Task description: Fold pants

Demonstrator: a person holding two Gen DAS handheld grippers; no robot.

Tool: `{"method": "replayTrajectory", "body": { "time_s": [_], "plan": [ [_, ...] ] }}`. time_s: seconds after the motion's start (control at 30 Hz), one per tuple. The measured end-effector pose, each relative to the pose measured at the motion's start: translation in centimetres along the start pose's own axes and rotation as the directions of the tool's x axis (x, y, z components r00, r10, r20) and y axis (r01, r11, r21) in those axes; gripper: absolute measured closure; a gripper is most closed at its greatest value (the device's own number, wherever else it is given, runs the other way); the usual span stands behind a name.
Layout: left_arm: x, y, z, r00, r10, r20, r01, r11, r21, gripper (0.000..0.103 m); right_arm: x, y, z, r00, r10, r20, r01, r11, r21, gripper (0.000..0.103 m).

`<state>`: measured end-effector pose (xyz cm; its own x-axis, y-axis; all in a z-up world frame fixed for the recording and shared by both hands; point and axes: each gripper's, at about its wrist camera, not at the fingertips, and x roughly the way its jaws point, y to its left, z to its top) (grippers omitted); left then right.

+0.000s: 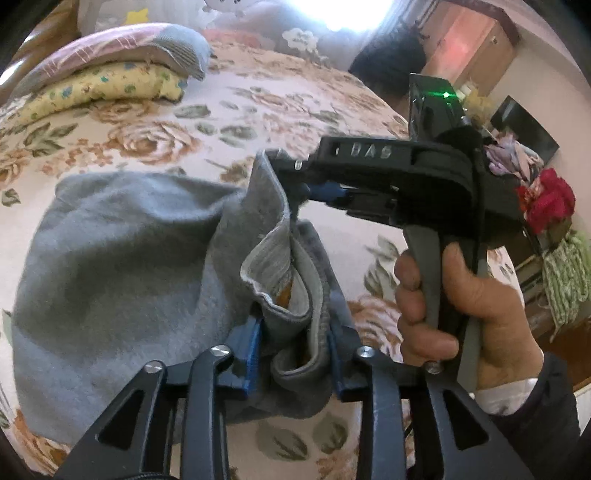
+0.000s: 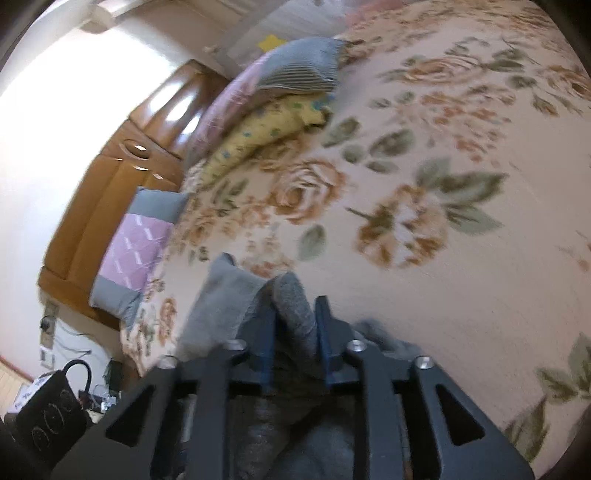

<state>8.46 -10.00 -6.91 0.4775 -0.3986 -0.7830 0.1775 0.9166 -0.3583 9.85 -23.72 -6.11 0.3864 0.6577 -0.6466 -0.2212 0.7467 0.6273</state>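
Pants (image 1: 122, 266) bunched on the bed (image 1: 229, 110); our left hand-held gripper (image 1: 295, 354) and right hand-held gripper (image 1: 295, 184) both pinch the waistband, so we judge folding barely begun.

Daylight floods both views: a blown-out window (image 1: 347, 11) glares at the top of the left wrist view, and a washed-out white wall (image 2: 74, 96) fills the upper left of the right wrist view. Fisheye distortion curves the floral bedspread (image 2: 424, 184), with dark vignetting at the corners. The right wrist view is motion-blurred throughout; the grey pants (image 1: 122, 266) look soft, with gentle shadows in their folds.
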Motion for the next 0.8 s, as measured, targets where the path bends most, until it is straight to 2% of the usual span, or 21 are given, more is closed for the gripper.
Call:
{"method": "replayTrajectory", "body": {
  "time_s": [0.03,0.1,0.3,0.5,0.7,0.8],
  "plan": [
    [-0.1,-0.1,-0.2,1.0,-0.011,-0.001,0.011,1.0,0.001,0.064,-0.5,-0.4,-0.2,1.0,-0.017,0.01,0.017,1.0,0.017,0.054],
    [-0.5,-0.3,-0.5,1.0,-0.026,-0.005,0.026,1.0,-0.001,0.05,-1.7,-1.1,-0.4,0.998,-0.04,0.039,0.038,0.999,0.038,0.049],
    [-2.3,-1.0,-1.5,0.998,-0.062,0.0,0.062,0.998,0.02,0.047,-5.6,-1.0,-1.0,0.986,-0.107,0.129,0.099,0.993,0.069,0.049],
    [-4.9,1.2,-2.5,0.999,-0.038,0.032,0.037,0.999,0.009,0.046,-8.8,2.3,-2.1,0.97,-0.12,0.209,0.12,0.993,0.013,0.049],
    [-7.2,5.2,-2.9,0.997,0.028,0.073,-0.024,0.998,-0.059,0.046,-7.3,6.6,-4.2,0.984,-0.038,0.172,0.051,0.996,-0.075,0.049],
    [-7.8,7.4,-3.0,0.994,0.064,0.083,-0.055,0.993,-0.1,0.046,-5.6,7.9,-4.9,0.987,-0.065,0.148,0.081,0.991,-0.106,0.049]
  ]
}}
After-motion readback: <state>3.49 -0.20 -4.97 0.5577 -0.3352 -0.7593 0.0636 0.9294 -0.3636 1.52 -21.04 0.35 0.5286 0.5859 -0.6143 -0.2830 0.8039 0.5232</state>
